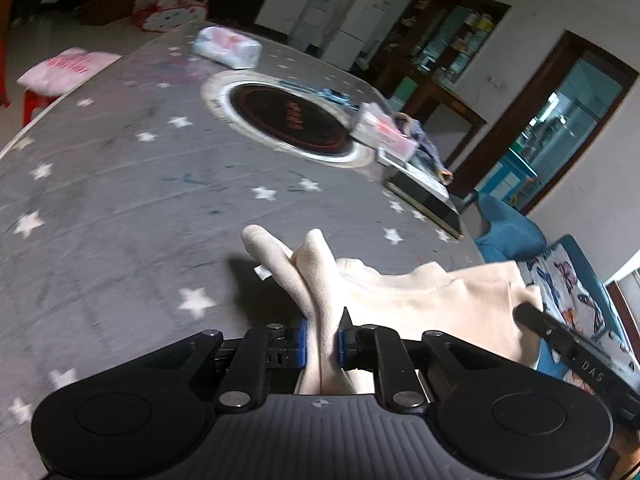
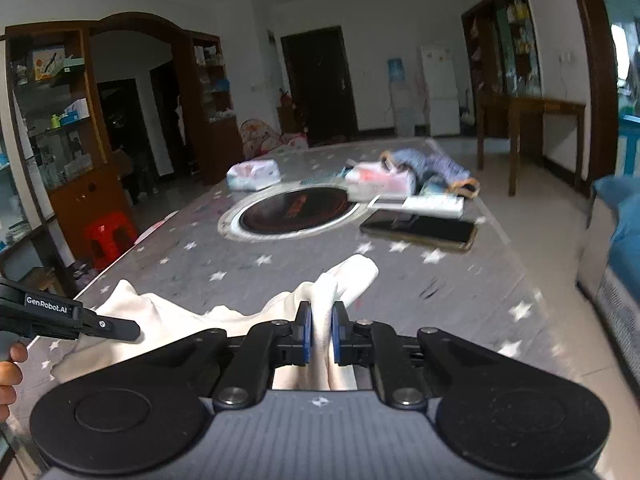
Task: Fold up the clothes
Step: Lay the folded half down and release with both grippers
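A cream garment (image 1: 420, 300) is held up over the near edge of a grey star-patterned table (image 1: 120, 200). My left gripper (image 1: 322, 332) is shut on a bunched fold of it, with cloth ends sticking up past the jaws. My right gripper (image 2: 320, 326) is shut on another bunched part of the cream garment (image 2: 168, 316), which stretches left between the two grippers. The right gripper shows at the right edge of the left wrist view (image 1: 560, 344). The left gripper shows at the left edge of the right wrist view (image 2: 80, 322).
A round black induction plate (image 2: 296, 210) is set into the middle of the table (image 2: 460, 280). Beyond it lie tissue packs (image 2: 254, 174), a dark tablet (image 2: 420, 230), books and a blue garment (image 2: 432, 166). A red stool (image 2: 110, 236) stands left and a blue sofa (image 2: 624, 216) right.
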Demonstrator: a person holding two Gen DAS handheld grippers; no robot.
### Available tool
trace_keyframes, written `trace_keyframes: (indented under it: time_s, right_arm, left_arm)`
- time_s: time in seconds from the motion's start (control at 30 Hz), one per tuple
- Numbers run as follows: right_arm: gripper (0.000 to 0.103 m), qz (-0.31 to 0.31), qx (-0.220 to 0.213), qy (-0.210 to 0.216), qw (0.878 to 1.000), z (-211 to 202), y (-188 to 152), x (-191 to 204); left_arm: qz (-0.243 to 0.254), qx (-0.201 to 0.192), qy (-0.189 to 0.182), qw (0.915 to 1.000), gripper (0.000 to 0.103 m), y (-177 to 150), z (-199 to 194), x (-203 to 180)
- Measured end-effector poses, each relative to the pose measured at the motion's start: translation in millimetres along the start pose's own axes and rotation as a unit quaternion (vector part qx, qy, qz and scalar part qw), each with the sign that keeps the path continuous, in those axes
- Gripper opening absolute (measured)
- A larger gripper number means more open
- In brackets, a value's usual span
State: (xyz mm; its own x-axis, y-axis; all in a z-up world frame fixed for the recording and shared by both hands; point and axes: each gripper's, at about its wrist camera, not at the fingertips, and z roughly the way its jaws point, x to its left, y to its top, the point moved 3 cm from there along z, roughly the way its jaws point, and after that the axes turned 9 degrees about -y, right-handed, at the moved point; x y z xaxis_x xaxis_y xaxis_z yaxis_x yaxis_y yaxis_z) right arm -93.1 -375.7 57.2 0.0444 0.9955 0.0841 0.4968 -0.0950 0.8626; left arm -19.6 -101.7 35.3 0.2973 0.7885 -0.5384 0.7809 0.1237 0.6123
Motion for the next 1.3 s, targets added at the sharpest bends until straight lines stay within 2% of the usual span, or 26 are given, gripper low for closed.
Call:
trace_keyframes:
  time_s: [0.5,0.7,0.8,1.0,1.07,1.13,1.3]
  right_arm:
    - [0.009,0.010,-0.028,-0.100,0.995,-6,25,-80]
    - [0.009,0.025,-0.018,-0.127,0.991,9,22,-109]
    - [0.009,0.033,0.004,-0.142,0.989,22,9,-121]
    - [0.010,0.037,0.034,-0.163,0.985,39,-10,-135]
    - [0.011,0.030,0.026,-0.167,0.985,36,-9,-134]
    - [0.012,0.021,0.020,-0.161,0.987,34,-5,-131]
    - [0.012,0.015,0.044,-0.123,0.991,50,-2,-117]
  left_arm:
    - [0.053,0.029,-0.030,0.9977,0.015,18,78,-81]
    - [0.063,0.047,-0.009,0.9969,0.015,14,96,-81]
    - [0.068,0.056,0.003,0.9961,0.015,11,105,-79]
    - [0.079,0.075,0.028,0.9937,0.032,6,121,-76]
    - [0.087,0.072,0.034,0.9930,0.046,8,122,-77]
    - [0.097,0.063,0.040,0.9925,0.047,12,120,-82]
    - [0.122,0.046,0.047,0.9903,0.047,21,119,-94]
